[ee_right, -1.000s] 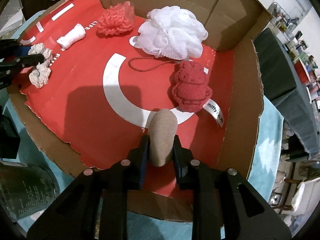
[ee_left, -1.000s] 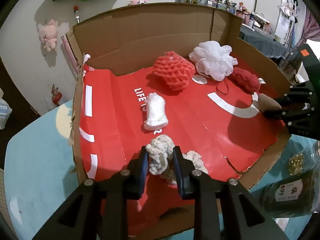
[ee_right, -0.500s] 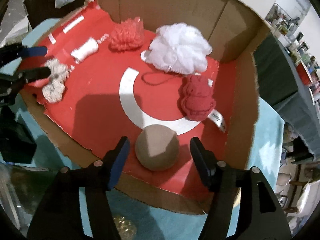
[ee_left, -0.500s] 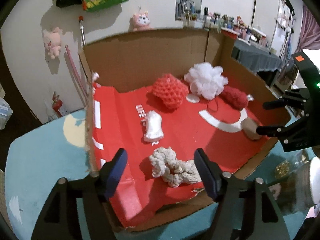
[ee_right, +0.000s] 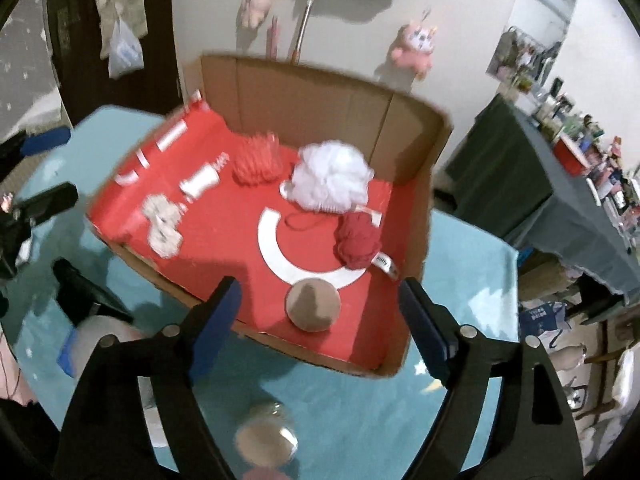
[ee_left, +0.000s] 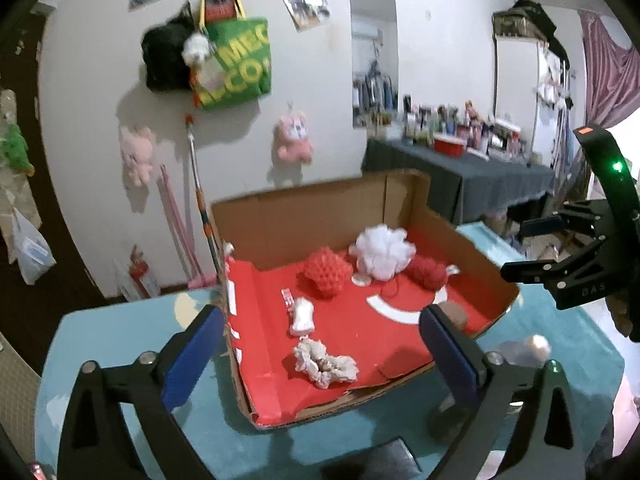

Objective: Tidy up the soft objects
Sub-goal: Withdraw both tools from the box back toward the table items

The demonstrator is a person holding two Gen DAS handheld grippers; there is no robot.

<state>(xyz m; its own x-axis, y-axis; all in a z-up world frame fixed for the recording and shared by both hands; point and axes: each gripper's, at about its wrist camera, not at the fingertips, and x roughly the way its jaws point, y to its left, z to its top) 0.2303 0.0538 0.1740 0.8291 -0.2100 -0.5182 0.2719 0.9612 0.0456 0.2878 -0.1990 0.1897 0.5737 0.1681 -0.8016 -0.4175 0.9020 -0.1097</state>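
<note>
A cardboard box (ee_left: pixel 494 276) with a red floor (ee_right: pixel 224 236) holds several soft things: a cream knitted scrunchie (ee_left: pixel 325 363) (ee_right: pixel 162 222), a white roll (ee_left: pixel 302 316), a red-orange knitted piece (ee_left: pixel 327 274), a white bath pouf (ee_left: pixel 382 250) (ee_right: pixel 332 180), a red plush (ee_left: pixel 428 272) (ee_right: pixel 358 242) and a brown ball (ee_right: pixel 313 304) (ee_left: pixel 456 314). My left gripper (ee_left: pixel 320 356) is open and empty, in front of the box. My right gripper (ee_right: pixel 320 320) is open and empty, in front of the ball; it also shows in the left wrist view (ee_left: pixel 532 248).
The box stands on a teal table (ee_left: pixel 120 344). A glass jar (ee_right: pixel 266 438) and a pale container (ee_right: pixel 102 332) stand on the table in front of the box. Plush toys and a green bag (ee_left: pixel 236 68) hang on the wall behind.
Both grippers opened, letting go of the scrunchie and the brown ball, which now lie in the box. Both grippers then pulled back and up, away from the box.
</note>
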